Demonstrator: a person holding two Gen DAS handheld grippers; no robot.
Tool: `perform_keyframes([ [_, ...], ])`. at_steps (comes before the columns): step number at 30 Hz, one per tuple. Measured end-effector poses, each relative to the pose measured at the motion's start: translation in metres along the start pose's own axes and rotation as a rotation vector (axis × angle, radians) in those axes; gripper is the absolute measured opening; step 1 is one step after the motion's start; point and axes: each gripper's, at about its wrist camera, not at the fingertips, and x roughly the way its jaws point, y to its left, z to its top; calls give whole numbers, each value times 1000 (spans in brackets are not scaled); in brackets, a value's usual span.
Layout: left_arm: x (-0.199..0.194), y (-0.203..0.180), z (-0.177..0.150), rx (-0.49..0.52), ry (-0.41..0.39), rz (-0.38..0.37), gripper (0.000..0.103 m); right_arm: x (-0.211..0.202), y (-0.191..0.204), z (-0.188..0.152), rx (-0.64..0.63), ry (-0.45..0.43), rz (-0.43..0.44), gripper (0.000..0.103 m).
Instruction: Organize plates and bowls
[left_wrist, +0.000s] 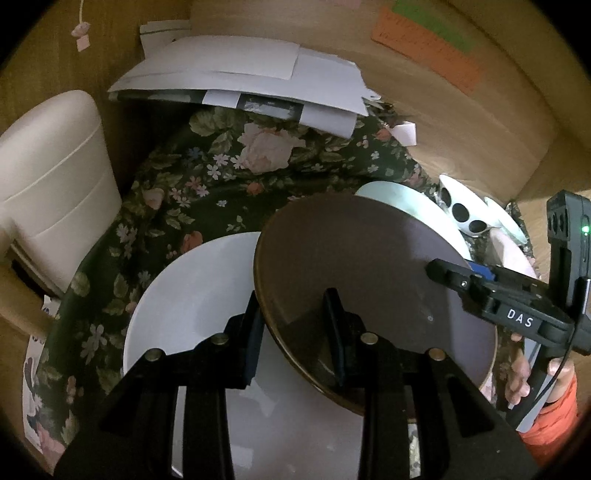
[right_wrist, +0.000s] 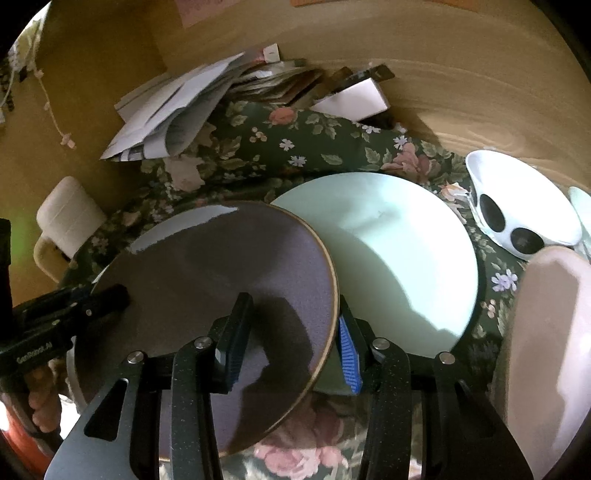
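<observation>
Left wrist view is showing the brown plate (left_wrist: 354, 273) held up off the table, tilted, with the left gripper (left_wrist: 295, 332) straddling its near-left rim, one finger above and one below; the jaws look only partly drawn in, so I cannot tell whether they are truly pinching. The right gripper (left_wrist: 454, 277) is reaching in from the right and biting the plate's right edge, again with contact unclear. From the right wrist view, the right gripper (right_wrist: 291, 332) is sitting astride the rim of that same brown plate (right_wrist: 207, 295), the edge passing between its fingers. A round plate has no long axis; its face is tipping up toward the far right. It is hanging over the white plate (left_wrist: 195, 295) at near left and partly over the pale green plate (right_wrist: 399, 266), so the left hand looks nearer to the white one. A spotted bowl (right_wrist: 517, 206) is lying far right on the floral cloth (left_wrist: 177, 192).
</observation>
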Motion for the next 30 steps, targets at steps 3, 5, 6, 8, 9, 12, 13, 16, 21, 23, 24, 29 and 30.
perform_keyframes([
  [3,-6,-3,-4,2,-7,-3,31,-8,2,-6,-2,-15,-8,40],
  [5,-11,-6,-7,8,-12,-2,31,-14,3,-10,-3,-23,-13,40],
  [6,-13,-7,-8,11,-14,-3,31,-17,3,-12,-2,-27,-14,40],
  [8,-18,-11,-11,17,-20,-8,31,-24,3,-17,-2,-33,-18,40],
  [9,-21,-12,-13,19,-24,-11,31,-28,4,-19,-1,-37,-20,40],
  [12,-30,-17,-17,29,-36,-21,32,-39,8,-25,-1,-54,-31,40],
  [13,-32,-19,-18,32,-38,-24,32,-43,8,-27,-1,-60,-35,40],
  [16,-41,-25,-22,44,-49,-32,32,-55,9,-33,4,-76,-41,40],
  [21,-54,-39,-28,66,-64,-45,32,-76,8,-43,11,-104,-55,40],
  [23,-59,-45,-31,75,-68,-50,32,-84,8,-47,14,-114,-61,40],
  [24,-62,-48,-33,79,-69,-53,32,-87,7,-49,16,-118,-64,40],
  [29,-69,-62,-40,104,-75,-61,32,-104,3,-60,26,-135,-77,40],
  [30,-71,-65,-42,109,-76,-63,32,-107,1,-62,28,-138,-79,40],
])
